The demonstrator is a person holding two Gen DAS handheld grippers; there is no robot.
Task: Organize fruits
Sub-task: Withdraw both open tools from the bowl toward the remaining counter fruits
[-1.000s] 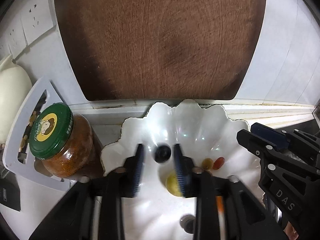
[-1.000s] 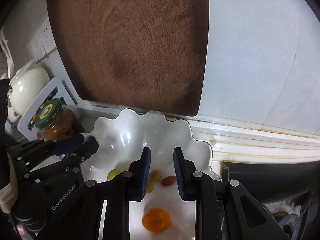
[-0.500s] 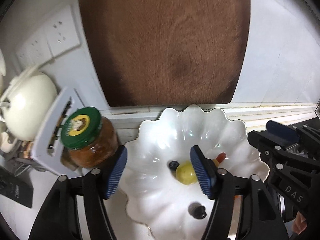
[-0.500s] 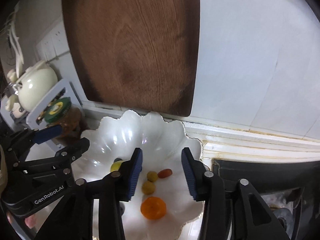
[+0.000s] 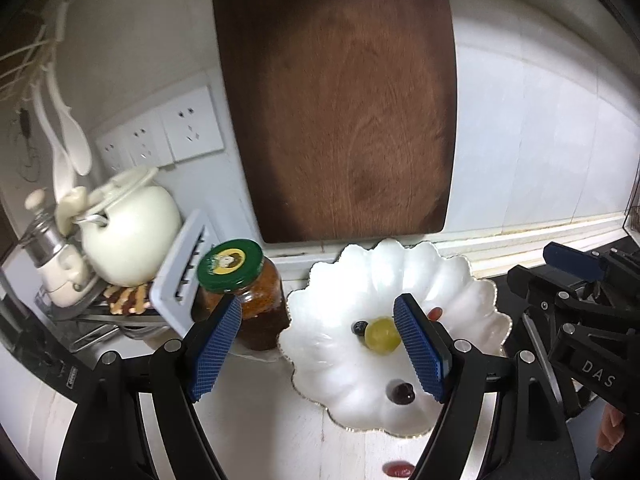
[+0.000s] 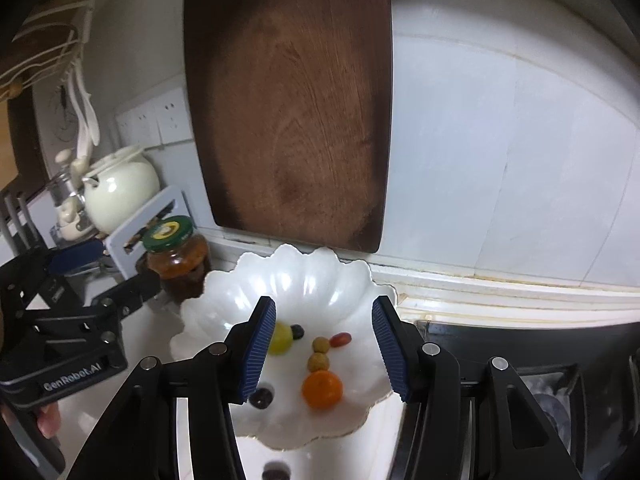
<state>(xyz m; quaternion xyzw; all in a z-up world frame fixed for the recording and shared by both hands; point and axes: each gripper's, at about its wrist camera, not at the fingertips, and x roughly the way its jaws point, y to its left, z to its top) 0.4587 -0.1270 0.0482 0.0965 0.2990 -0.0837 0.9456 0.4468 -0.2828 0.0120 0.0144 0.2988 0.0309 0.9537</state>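
Left tongs (image 5: 318,346) body reads "GenRobot.AI" in right-wrist view; right tongs (image 6: 324,350) body reads "DAS". Both tongs spread wide, holding nothing; 1 s ago both were narrow. Both have pulled back since. Fruit sits in scalloped white plate (image 6: 304,280) on worktop (image 5: 256,420): green grape (image 5: 382,335), blueberry (image 5: 359,327) at its 9 o'clock, tangerine (image 6: 322,389). Green-lid jar (image 5: 244,286) at plate's 9 o'clock.
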